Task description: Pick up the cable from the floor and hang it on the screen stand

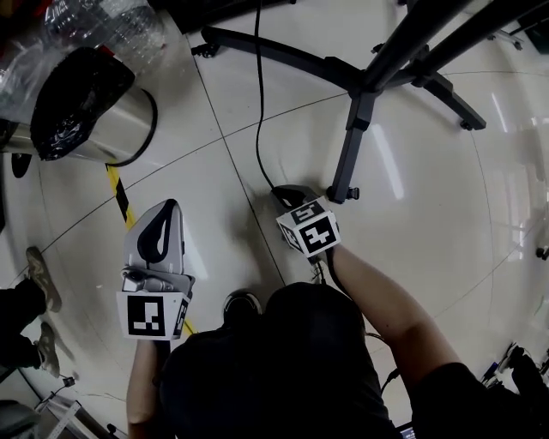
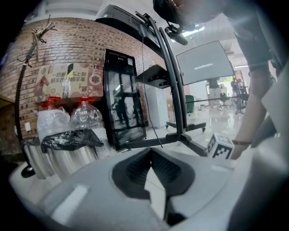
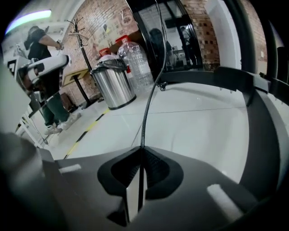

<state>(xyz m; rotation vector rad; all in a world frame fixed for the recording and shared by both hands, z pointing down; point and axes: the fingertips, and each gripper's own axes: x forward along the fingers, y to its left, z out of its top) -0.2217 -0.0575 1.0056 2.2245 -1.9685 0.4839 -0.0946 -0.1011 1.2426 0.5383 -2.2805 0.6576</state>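
A thin black cable (image 1: 257, 103) runs across the white tiled floor, past the screen stand's black legs (image 1: 364, 81), to my right gripper (image 1: 289, 194) low by the stand's foot. In the right gripper view the cable (image 3: 151, 94) rises straight out from between the jaws, and the right gripper (image 3: 141, 151) is shut on it. A stand leg (image 3: 253, 81) passes close on the right. My left gripper (image 1: 171, 204) is held off to the left, away from the cable. Its jaws (image 2: 151, 153) meet at the tips with nothing between them. The stand's posts (image 2: 174, 90) show in the left gripper view.
A steel bin with a black bag (image 1: 86, 103) stands at the back left, with large water bottles (image 1: 103, 21) behind it. Yellow-black tape (image 1: 120, 193) crosses the floor. A bystander's shoes (image 1: 39, 274) are at the left edge. A black glass-door cabinet (image 2: 122, 103) stands by the brick wall.
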